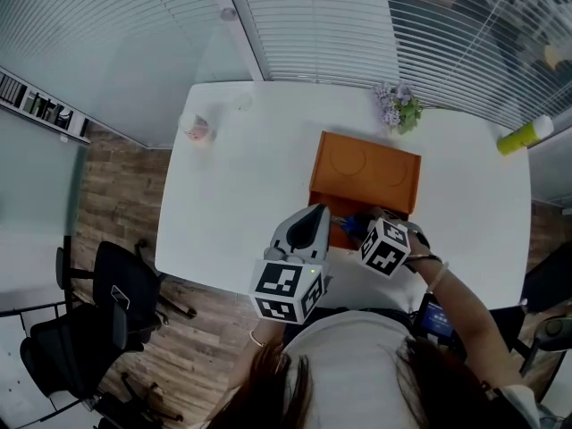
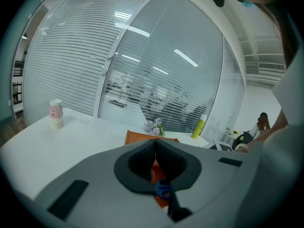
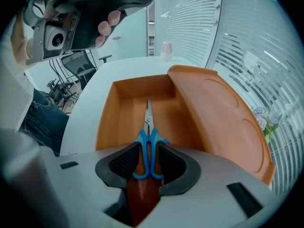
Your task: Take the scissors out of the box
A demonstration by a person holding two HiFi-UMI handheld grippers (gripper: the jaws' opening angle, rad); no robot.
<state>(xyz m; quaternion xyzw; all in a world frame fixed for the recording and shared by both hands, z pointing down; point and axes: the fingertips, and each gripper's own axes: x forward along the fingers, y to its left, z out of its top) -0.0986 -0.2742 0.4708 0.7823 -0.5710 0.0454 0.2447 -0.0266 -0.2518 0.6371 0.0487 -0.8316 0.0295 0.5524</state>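
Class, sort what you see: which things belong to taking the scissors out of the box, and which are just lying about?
Belong: scissors; orange box; right gripper, jaws on the handles.
Lying about: pink cups; flowers; yellow-green bottle.

Cool, flat daylight comes through the blinds [image 1: 331, 34] and pales my white bench [image 1: 241, 177]. Both gripper views bulge at the edges, my jaws blur up close, and light strips [image 2: 185, 58] glare.

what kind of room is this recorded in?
Probably an office meeting room: glass partition walls with slatted blinds, a black office chair on wood flooring, and a plain white table in the middle.
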